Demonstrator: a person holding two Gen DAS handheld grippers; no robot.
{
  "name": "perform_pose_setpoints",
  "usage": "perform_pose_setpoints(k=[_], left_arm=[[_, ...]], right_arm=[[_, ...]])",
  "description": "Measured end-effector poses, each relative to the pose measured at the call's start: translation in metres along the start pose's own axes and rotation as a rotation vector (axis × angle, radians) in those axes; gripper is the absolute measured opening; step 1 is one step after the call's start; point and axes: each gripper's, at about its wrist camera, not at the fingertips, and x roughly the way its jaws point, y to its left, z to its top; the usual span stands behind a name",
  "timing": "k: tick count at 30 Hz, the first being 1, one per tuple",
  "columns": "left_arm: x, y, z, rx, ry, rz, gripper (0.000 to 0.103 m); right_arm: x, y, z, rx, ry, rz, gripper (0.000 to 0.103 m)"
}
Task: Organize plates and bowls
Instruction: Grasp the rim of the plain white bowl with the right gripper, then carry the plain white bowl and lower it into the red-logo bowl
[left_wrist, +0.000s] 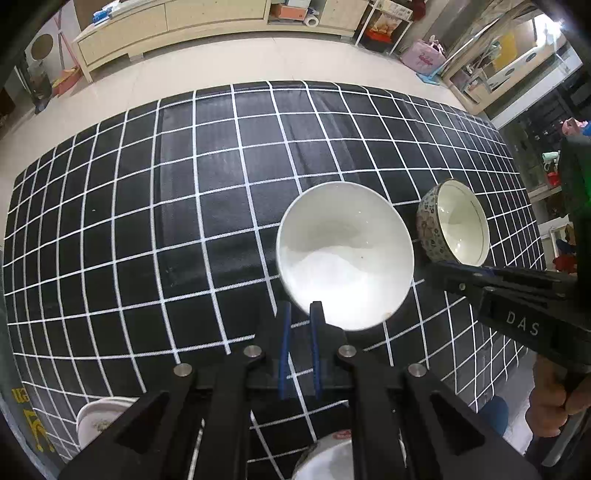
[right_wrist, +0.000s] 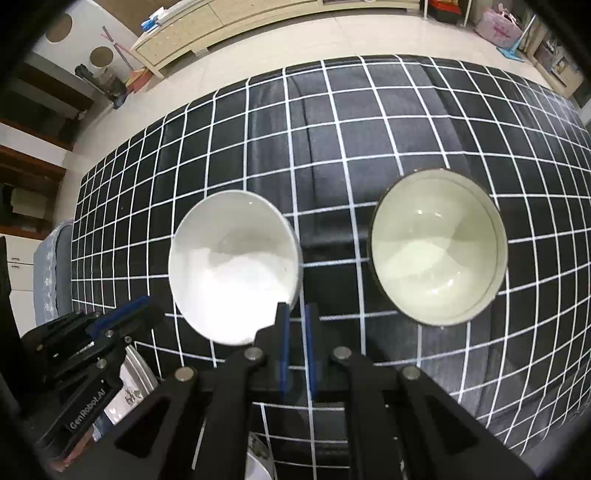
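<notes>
White bowl btwn both closed fingers, patterned bowl's floral outside only L view

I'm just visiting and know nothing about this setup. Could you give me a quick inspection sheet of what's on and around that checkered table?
Surface: black cloth with white grid covering the table.
Job's things: white bowl and patterned bowl side by side, apart; floral plate and another white dish at the near edge, partly hidden.
Clutter: nothing seen.
Grippers: left hand-held gripper shut, empty, over the white bowl's near rim; right hand-held gripper shut, empty, between the bowls.
Cables: nothing seen.
Surroundings: tiled floor, long cream cabinet, pink bag, shelves.
</notes>
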Motion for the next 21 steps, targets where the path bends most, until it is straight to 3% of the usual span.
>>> perform_pose_setpoints(k=[12, 21], left_arm=[[0.021, 0.006, 0.015, 0.013, 0.019, 0.033, 0.013], [0.037, 0.006, 0.026, 0.02, 0.033, 0.066, 0.013]], right_arm=[[0.018, -0.003, 0.015, 0.008, 0.027, 0.02, 0.011], [0.027, 0.002, 0.02, -0.019, 0.03, -0.026, 0.011]])
